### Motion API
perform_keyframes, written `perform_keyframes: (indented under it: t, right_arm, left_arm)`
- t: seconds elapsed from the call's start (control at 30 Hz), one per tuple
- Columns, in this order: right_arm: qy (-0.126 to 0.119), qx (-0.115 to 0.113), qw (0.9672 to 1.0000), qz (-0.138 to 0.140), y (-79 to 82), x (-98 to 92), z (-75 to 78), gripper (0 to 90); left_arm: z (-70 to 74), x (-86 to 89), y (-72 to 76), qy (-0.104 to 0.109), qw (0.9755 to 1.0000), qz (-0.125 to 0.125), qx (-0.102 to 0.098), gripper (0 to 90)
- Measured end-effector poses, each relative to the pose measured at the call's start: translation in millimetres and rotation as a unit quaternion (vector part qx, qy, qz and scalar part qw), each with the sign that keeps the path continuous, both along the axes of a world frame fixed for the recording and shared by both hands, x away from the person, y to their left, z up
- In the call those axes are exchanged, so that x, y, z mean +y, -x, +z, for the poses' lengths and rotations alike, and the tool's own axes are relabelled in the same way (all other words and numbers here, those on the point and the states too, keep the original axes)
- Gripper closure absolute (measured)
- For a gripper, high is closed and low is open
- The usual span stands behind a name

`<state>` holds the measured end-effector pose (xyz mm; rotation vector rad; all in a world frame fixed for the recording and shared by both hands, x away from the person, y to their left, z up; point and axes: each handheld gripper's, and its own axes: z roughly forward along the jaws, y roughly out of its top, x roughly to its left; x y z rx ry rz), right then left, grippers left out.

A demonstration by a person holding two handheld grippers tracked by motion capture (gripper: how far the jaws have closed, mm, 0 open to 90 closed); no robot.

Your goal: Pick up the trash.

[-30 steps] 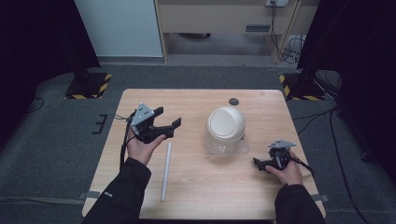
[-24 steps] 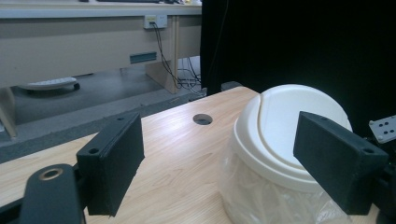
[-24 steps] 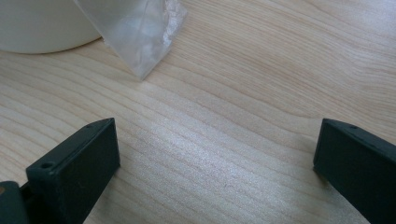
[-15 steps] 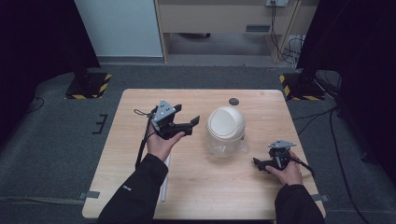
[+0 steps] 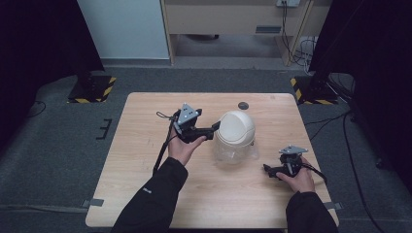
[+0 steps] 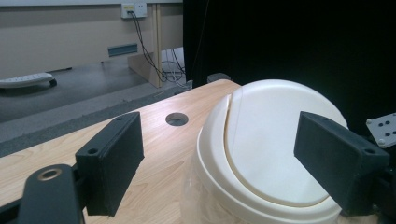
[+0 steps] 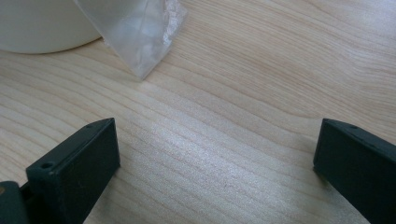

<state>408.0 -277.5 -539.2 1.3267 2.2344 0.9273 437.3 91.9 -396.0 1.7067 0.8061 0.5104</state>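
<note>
Cream domed bin (image 5: 236, 127) with swing lid stands mid-tabletop (image 5: 145, 145), clear bag liner (image 5: 232, 153) spilling below its rim; contents can't be made out. Small dark disc (image 5: 243, 105) lies behind it, apart. Left tongs (image 5: 215, 128) wide, held at the bin's lid, one jaw either side. Right tongs (image 5: 268, 170) wide, low on bare wood, near the liner's corner.

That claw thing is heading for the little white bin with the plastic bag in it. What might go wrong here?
The left gripper is open and comes at the bin from the side, near its domed lid. A push up there might tip or slide the bin, since the right gripper rests apart on the table and steadies nothing. The lid looks smooth and rounded, so the jaws may slip off. The loose plastic bag could snag.
</note>
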Motion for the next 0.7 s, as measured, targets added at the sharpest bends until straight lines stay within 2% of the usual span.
perform_keyframes:
  t: [0.7]
  right_arm:
    - [0.001, 0.0, 1.0, 0.001, -0.2, 0.0, 0.1, 0.7]
  left_arm:
    - [-29.1, -28.2, -16.2, -0.028, 0.9992, -0.007, 0.028, 15.3]
